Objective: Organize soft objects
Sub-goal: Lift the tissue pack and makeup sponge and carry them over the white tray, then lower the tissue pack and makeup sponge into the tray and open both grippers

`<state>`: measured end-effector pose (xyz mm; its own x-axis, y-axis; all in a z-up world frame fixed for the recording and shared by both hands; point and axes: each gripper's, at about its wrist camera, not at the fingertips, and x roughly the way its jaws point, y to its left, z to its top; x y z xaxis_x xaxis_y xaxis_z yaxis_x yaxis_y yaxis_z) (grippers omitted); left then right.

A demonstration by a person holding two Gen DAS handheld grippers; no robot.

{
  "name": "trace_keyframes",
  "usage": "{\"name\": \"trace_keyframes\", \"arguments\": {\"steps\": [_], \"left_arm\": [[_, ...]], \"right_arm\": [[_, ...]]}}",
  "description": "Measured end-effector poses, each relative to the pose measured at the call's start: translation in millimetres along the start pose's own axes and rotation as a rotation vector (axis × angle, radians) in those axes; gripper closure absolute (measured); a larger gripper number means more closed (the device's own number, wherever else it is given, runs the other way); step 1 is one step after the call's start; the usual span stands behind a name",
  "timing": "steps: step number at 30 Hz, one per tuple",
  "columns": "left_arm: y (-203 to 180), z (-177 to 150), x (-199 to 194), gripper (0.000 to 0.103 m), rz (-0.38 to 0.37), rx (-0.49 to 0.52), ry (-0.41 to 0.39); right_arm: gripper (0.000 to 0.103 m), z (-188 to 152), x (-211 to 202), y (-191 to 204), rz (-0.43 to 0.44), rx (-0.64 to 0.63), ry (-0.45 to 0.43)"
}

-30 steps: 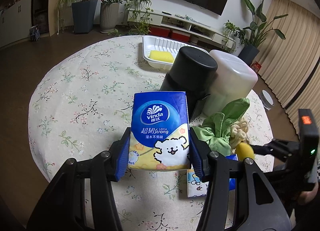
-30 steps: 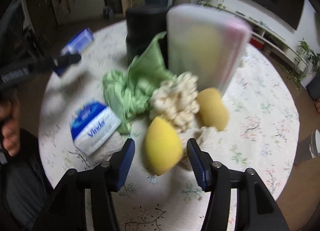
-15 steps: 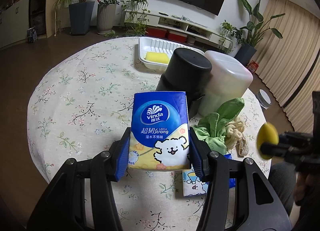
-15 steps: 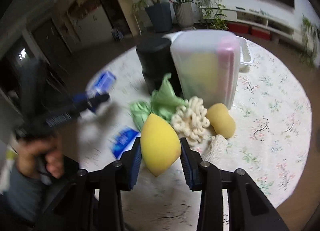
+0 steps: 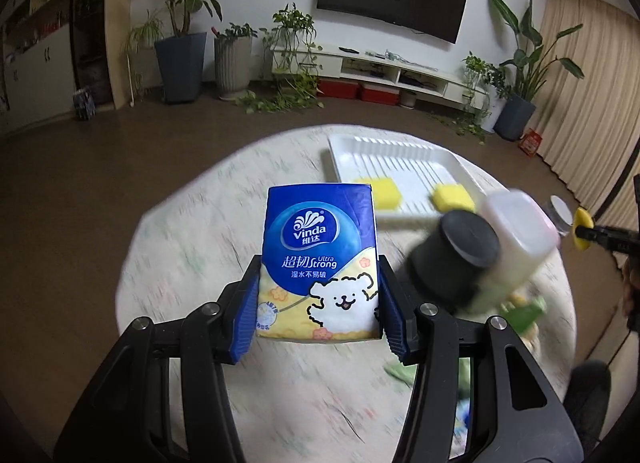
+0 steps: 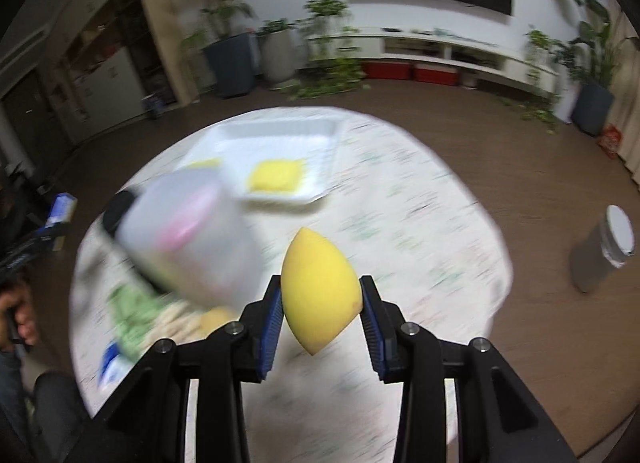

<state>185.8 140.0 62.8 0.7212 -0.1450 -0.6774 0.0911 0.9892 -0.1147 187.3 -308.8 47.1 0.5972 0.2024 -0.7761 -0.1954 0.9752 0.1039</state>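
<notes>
Left gripper [image 5: 318, 309] pinches the tissue pack [image 5: 320, 263] by its two long sides, low on the pack, blue pads [image 5: 246, 315] pressed into the wrap. The pack is held upright in the air above the near-left part of the round table [image 5: 192, 247]. My read: light, soft-filled, slick film wrapper, so the side grip low down is fine, but squeeze gently or it buckles.

Mid-table: black cylinder [image 5: 456, 259] and translucent tub [image 5: 520, 235] stand touching, blurred. Green cloth [image 6: 132, 315] and a knotted cream piece [image 6: 172, 323] lie at their foot near the near edge; a second blue pack [image 6: 110, 363] sits by that edge.

Far edge: white tray [image 5: 400, 159] with two yellow square sponges [image 5: 384, 193] inside.

Right gripper [image 6: 320, 317] is clamped on the yellow egg-shaped sponge [image 6: 320, 295] across its widest part, tip pointing down, clear of the table, over its right half. Judgement: very light, squashy foam, springs back; hold at the belly as now, since a grip near the tip would likely squirt out.

Likely next: both go toward the tray.
</notes>
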Motion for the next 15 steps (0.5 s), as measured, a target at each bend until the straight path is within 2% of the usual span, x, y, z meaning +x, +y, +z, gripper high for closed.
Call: {"name": "trace_keyframes", "arguments": {"steps": [3, 6, 12, 15], "left_arm": [[-3, 28, 18, 0.053, -0.003, 0.051, -0.003], [-15, 49, 46, 0.053, -0.004, 0.109, 0.032], [-40, 88, 107, 0.053, -0.016, 0.207, 0.092], [-49, 109, 135, 0.053, -0.056, 0.236, 0.105]], "right_arm": [[0.063, 31, 14, -22, 0.005, -0.002, -0.006], [0.064, 70, 31, -28, 0.006, -0.044, -0.023], [0.063, 130, 85, -16, 0.064, -0.106, -0.001], [0.063, 148, 113, -5, 0.080, -0.148, 0.028]]}}
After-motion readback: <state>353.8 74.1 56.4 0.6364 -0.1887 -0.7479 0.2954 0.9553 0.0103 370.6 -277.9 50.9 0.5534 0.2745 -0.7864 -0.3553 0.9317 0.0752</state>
